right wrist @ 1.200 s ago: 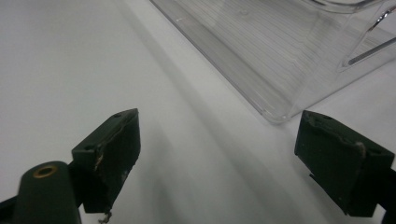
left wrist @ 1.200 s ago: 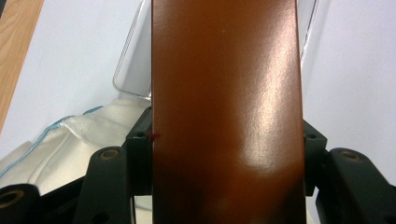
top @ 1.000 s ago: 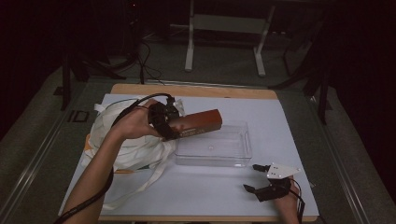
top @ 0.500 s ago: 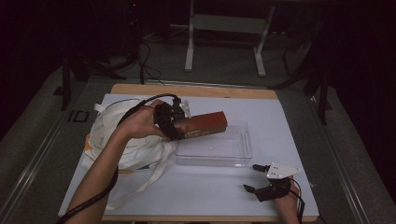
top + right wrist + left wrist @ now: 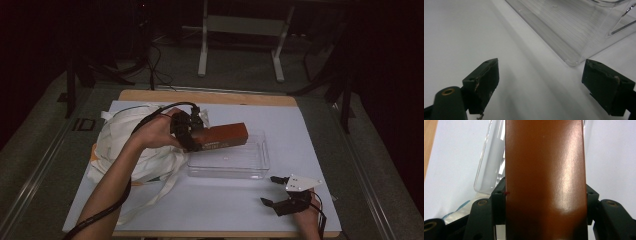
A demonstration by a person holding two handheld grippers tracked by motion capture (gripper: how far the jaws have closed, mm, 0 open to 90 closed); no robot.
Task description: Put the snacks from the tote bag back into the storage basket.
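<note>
We note the left gripper [image 5: 192, 134] clamped on a brown box [image 5: 222, 136]; in the left gripper view the box [image 5: 545, 177] runs straight up the frame with a black jaw pressed against each long side. In the high view the box is held roughly level above the left end of the clear plastic tray [image 5: 252, 167], its free end pointing toward the table's right side; we cannot tell whether its underside touches the tray rim. The left hand [image 5: 155, 134] wraps the gripper body, and a black cable arcs from it back over the forearm. Just left of the tray lies a crumpled white bag [image 5: 117, 137] with loose straps spread across the white table cover [image 5: 300, 120]. The tray's clear wall [image 5: 490, 162] appears beside the box in the left gripper view, with the white cover beneath. We record the right gripper [image 5: 272, 190] resting low near the front right of the table, well apart from the box, jaws spread wide with nothing between them. In the right gripper view its two black pads [image 5: 482, 80] stand far apart over the bare cover, and a corner of the tray [image 5: 571, 37] lies just ahead.
</note>
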